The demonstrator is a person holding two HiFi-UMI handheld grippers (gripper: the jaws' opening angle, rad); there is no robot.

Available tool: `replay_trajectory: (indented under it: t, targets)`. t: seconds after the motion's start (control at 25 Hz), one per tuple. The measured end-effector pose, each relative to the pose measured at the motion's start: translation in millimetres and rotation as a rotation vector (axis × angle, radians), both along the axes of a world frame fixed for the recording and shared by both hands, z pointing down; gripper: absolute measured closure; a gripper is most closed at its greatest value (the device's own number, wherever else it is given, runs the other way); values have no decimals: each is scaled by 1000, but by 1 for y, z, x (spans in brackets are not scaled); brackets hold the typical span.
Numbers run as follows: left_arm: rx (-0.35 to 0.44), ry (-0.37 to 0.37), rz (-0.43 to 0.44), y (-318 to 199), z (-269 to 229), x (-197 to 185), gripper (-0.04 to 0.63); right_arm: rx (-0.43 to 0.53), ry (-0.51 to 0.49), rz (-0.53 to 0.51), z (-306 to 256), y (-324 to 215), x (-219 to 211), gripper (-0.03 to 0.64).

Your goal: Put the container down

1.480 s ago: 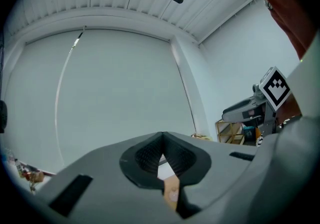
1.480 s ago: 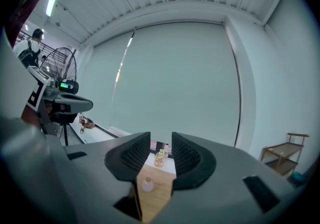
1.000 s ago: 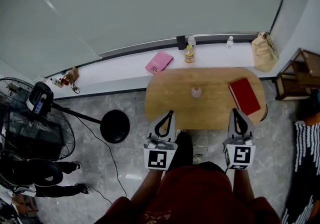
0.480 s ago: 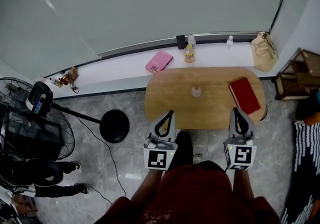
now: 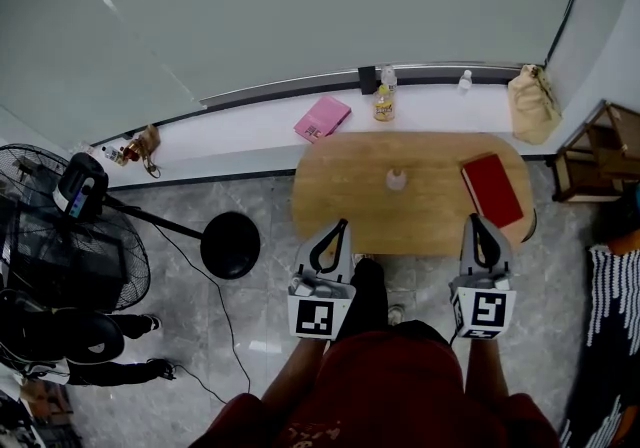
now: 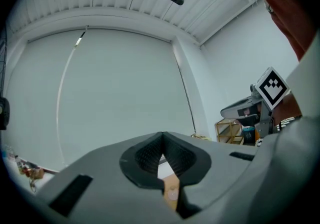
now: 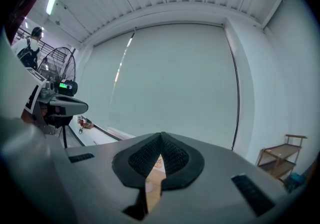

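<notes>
Barely anything is shifting since the earlier frame: left tongs (image 5: 340,228) and right tongs (image 5: 472,223) are staying pinched shut, empty. The container (image 5: 396,179) is already standing mid-bench (image 5: 330,198), well apart from both — put-down is looking done, so next is just keeping clear.

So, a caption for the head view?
Left tool and right tool shut, before table with container and red book.

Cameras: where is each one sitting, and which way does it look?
Head view: on the person's head, looking steeply down at the wooden table; shows left gripper, right gripper, forearms.
Left gripper view: rides that gripper, faces the grey wall over shut jaws.
Right gripper view: likewise, jaws shut.
Shared: table glimpsed between jaws.
</notes>
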State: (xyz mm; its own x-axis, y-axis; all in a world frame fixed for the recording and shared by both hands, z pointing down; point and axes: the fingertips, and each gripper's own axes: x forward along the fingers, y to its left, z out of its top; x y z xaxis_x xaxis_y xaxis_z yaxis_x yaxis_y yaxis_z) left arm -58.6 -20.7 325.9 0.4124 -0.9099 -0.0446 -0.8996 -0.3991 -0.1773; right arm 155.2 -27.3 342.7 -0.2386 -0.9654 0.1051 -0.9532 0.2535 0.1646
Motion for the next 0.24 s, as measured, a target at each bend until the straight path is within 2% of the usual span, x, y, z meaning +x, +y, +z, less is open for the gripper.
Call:
replay_trajectory:
  t: [0.24]
  targets:
    - [-16, 16, -15, 6, 1, -3, 591, 29, -39, -4, -10, 4, -3, 618]
